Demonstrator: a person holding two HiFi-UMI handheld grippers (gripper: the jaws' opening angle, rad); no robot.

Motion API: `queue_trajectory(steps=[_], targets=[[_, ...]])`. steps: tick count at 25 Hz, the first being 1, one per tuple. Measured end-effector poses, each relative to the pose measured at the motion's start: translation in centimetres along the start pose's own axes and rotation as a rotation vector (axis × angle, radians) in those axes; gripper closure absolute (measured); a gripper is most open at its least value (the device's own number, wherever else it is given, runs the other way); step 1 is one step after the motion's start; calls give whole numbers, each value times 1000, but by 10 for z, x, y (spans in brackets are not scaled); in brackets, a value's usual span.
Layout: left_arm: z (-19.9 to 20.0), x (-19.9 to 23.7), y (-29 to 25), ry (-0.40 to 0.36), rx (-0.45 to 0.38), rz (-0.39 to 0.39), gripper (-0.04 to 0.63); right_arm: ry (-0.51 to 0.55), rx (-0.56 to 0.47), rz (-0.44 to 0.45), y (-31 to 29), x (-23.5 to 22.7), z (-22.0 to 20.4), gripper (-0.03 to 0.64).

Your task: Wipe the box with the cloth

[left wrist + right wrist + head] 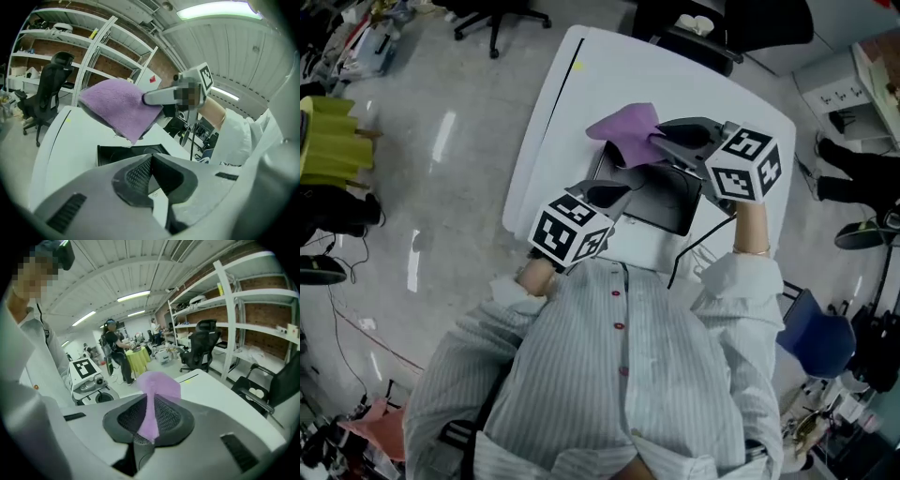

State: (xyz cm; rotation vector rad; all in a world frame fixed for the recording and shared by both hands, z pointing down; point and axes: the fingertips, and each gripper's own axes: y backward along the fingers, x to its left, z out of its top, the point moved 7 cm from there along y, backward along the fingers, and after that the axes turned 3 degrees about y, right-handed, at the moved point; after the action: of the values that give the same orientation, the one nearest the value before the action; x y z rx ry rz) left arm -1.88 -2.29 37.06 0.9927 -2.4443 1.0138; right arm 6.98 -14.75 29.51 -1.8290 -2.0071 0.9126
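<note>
Right gripper (pixel 149 398): jaws closed on the purple cloth (pixel 159 383); a fold is pinched between my pads.
Left gripper (pixel 151 161): jaw tips together; I see nothing gripped.
Cloth position: it hangs from my right gripper over the far corner of the black box (pixel 661 199).
Box position: on the white table (pixel 572 103), just in front of my left gripper.
Left gripper view only: the cloth's lower tip hangs just above the box; I cannot tell whether they touch.
Right gripper view only: the cloth and my jaws hide the box; my left gripper's marker cube (pixel 84 367) shows.
Surroundings: office chair (pixel 201 345), shelving (pixel 234 310), yellow-draped table (pixel 136 357).
Obstruction: in the head view, my right marker cube (pixel 745 164) covers the gripper body.
</note>
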Motion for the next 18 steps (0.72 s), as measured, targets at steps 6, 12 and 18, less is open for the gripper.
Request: queue_trajectory(steps=[6, 12, 18], targets=[[35, -11, 10, -99, -69, -56, 588, -85, -228, -168, 53, 35, -21, 572], [66, -34, 16, -166, -183, -77, 588, -154, -403, -336, 91, 66, -45, 572], [75, -48, 22, -189, -261, -95, 588, -174, -485, -437, 104, 89, -55, 572]])
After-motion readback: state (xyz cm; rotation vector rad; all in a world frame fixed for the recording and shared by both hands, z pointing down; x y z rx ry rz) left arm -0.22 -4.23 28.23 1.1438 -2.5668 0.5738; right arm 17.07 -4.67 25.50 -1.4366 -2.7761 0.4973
